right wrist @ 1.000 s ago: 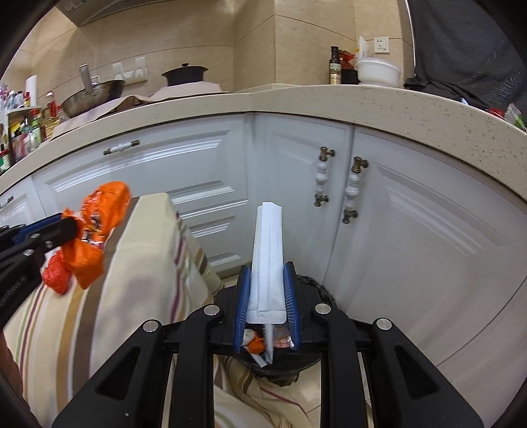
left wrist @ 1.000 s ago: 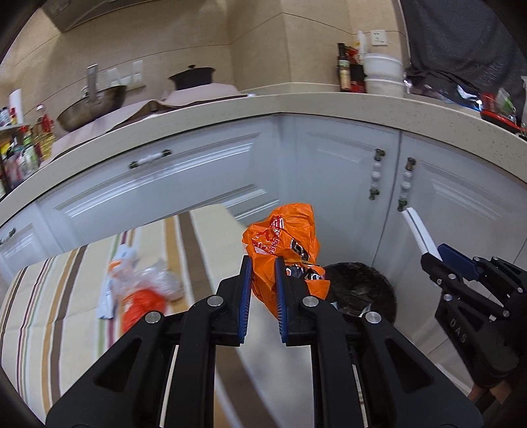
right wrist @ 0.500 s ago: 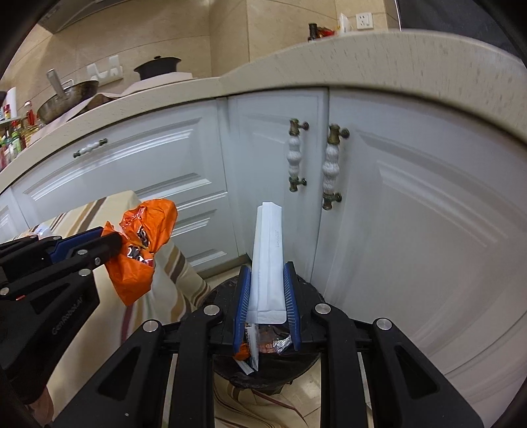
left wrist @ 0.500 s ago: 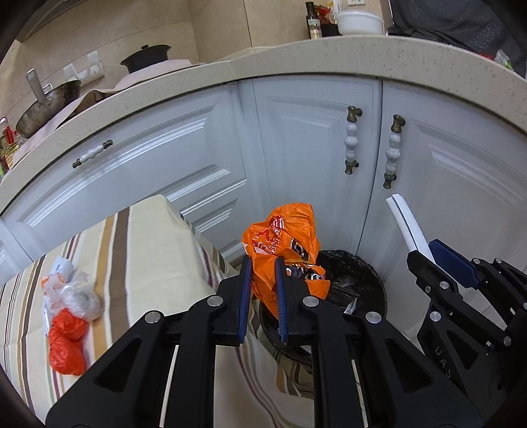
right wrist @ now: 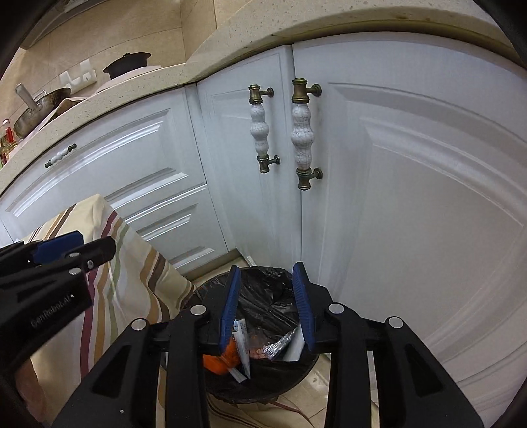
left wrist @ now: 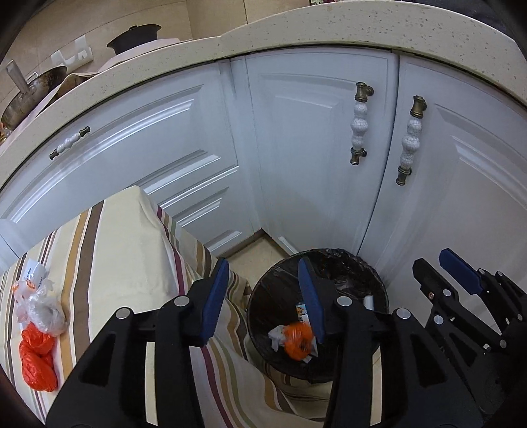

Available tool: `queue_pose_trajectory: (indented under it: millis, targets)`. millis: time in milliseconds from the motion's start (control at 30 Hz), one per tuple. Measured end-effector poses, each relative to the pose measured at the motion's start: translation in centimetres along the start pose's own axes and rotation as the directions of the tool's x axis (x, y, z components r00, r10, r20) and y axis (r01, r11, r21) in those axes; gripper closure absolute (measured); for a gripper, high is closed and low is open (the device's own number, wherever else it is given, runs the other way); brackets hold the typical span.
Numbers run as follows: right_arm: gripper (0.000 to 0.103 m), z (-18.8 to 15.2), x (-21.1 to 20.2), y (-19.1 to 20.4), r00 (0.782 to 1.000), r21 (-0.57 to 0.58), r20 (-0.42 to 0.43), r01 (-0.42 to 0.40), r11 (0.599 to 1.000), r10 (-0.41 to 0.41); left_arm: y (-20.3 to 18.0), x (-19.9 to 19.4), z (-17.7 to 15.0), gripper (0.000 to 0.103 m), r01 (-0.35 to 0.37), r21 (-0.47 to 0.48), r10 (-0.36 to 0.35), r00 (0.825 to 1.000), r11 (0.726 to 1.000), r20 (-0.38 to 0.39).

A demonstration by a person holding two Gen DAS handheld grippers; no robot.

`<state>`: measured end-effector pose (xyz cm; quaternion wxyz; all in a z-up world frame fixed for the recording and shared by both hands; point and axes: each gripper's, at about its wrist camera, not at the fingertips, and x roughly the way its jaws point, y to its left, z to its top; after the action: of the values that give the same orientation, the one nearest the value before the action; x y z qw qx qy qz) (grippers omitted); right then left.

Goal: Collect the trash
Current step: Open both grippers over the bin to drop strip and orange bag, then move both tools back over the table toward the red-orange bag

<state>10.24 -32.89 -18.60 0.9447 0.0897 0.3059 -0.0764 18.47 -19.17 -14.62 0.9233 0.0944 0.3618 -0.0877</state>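
Note:
A round bin with a black liner [left wrist: 283, 273] [right wrist: 263, 286] stands on the floor by the white cabinets. The orange wrapper [left wrist: 298, 340] [right wrist: 217, 362] lies inside it among other scraps. The white packet [right wrist: 294, 349] also lies in the bin, at its right side. My left gripper [left wrist: 263, 296] is open and empty above the bin's left rim. My right gripper [right wrist: 266, 303] is open and empty straight above the bin. More trash lies on the striped tablecloth [left wrist: 125, 256]: an orange bag [left wrist: 36, 359] and a clear plastic wad [left wrist: 41, 311].
White cabinet doors with ceramic handles [left wrist: 359, 123] [right wrist: 301, 133] stand close behind the bin. The striped cloth hangs down beside the bin's left side [right wrist: 138, 280]. A speckled counter [left wrist: 329, 29] with a wok [left wrist: 29, 95] and a pot runs above.
Both grippers opened over the bin. The orange wrapper dropped from the left one and the white packet from the right one into the bin. Both moved lower, closer to the bin.

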Motion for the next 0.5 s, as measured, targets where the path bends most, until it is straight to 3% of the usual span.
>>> queue_pose_trajectory:
  millis: [167, 500]
  targets:
    - [0.065, 0.0, -0.9, 0.6, 1.000, -0.008, -0.001, -0.007, 1.000, 0.007, 1.3, -1.3, 0.0, 0.053, -0.005, -0.024, 0.005, 1.000, 1.000, 0.007]
    - [0.061, 0.6, -3.9, 4.9, 0.997, -0.043, 0.024, -0.066, 0.997, 0.067, 6.6, -6.3, -1.5, 0.053, -0.060, -0.083, 0.064, 0.997, 0.995, 0.047]
